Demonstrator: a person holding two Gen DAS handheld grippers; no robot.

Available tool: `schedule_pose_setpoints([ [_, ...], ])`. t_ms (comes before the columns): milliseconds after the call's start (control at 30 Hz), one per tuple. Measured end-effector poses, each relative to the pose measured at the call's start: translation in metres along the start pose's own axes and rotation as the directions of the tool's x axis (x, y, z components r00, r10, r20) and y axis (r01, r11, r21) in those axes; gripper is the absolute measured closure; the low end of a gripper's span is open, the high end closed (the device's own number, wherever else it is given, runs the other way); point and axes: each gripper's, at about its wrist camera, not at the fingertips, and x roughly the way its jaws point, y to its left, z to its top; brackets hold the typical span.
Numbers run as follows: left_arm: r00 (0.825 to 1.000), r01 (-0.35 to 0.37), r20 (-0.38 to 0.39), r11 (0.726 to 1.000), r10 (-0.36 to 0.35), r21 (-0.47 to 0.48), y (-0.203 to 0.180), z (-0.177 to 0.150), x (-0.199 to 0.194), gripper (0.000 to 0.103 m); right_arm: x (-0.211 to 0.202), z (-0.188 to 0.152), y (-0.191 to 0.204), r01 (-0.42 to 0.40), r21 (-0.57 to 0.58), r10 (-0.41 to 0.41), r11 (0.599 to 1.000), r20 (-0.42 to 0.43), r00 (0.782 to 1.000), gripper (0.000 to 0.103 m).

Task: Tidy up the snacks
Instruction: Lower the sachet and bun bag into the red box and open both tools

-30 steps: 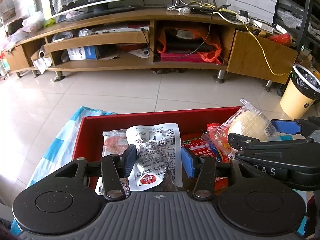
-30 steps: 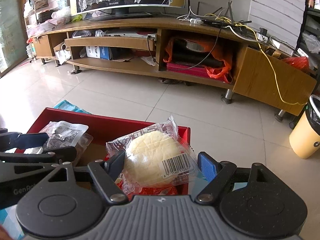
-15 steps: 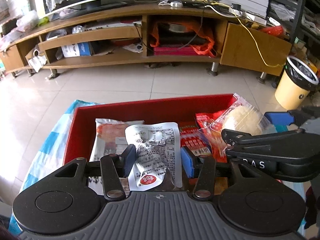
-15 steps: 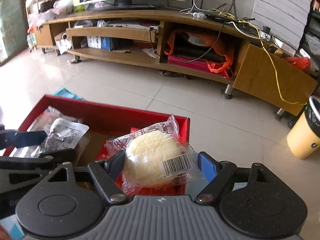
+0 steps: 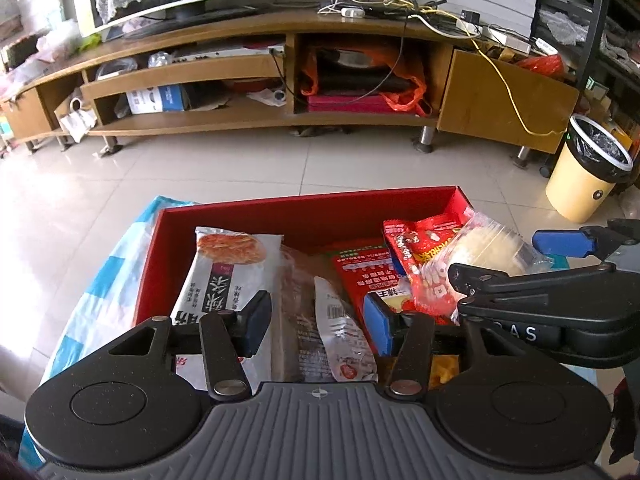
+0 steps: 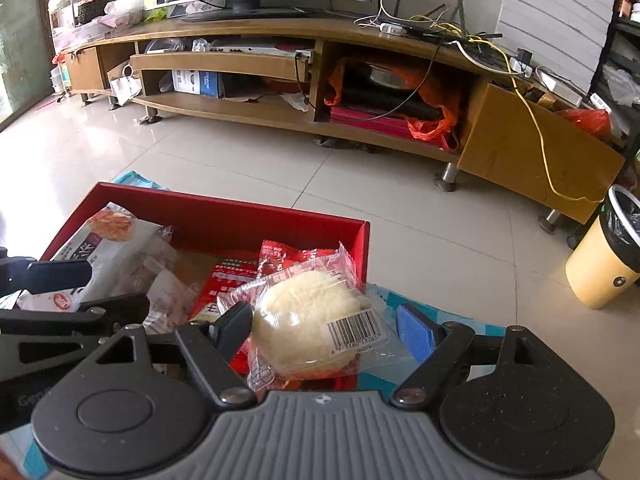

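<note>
Between the fingers of the right gripper (image 6: 324,330) sits a round pale bun in clear wrap (image 6: 310,320), its barcode facing the camera; the dark left finger presses its side, while a strip of wrapper lies between the bun and the blue right pad, so the jaws look clenched on the bun's package, held over the near right corner of the red box (image 6: 280,226). Over at the left gripper (image 5: 318,322), the jaws have just been opening and stand released: a silver-white sachet with a red logo (image 5: 340,338) lies down in the box between the two pads, touching neither. Inside the red box, four more packets show: one white packet printed with a round orange cake (image 5: 224,270) along the left wall, one clear-wrapped brown snack (image 5: 294,304) beside it, one flat red packet (image 5: 360,276) in the middle, and one crumpled red bag (image 5: 424,256) at the right, just beside the held bun. Under the box lies a blue-and-white cloth (image 5: 108,280).
</note>
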Motion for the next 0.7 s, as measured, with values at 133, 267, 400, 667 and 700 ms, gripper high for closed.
schedule_pose_setpoints([
  [133,1.000,-0.003,-0.003,1.000,0.003,0.001,0.001,-0.001,0.001,0.043,-0.001,0.000,0.002,0.001,-0.009,-0.001,1.000,-0.001,1.000,0.023],
  [267,1.000,-0.002,-0.005,1.000,0.002,-0.004,0.002,0.000,0.001,0.039,-0.005,0.000,0.000,0.005,-0.003,-0.005,1.000,0.005,1.000,0.023],
  [400,1.000,-0.008,0.009,1.000,0.008,-0.021,0.006,0.000,-0.005,0.038,-0.006,0.000,-0.005,-0.043,0.062,0.043,0.997,0.006,0.999,0.023],
  [667,1.000,-0.004,0.023,0.999,0.004,-0.037,0.014,0.003,-0.010,0.030,-0.007,0.006,-0.005,-0.057,0.083,0.056,0.995,0.020,0.998,0.023],
  [700,1.000,-0.003,0.023,0.999,0.004,-0.043,0.015,0.004,-0.011,0.029,-0.008,0.007,-0.006,-0.057,0.089,0.055,0.994,0.023,0.998,0.023],
])
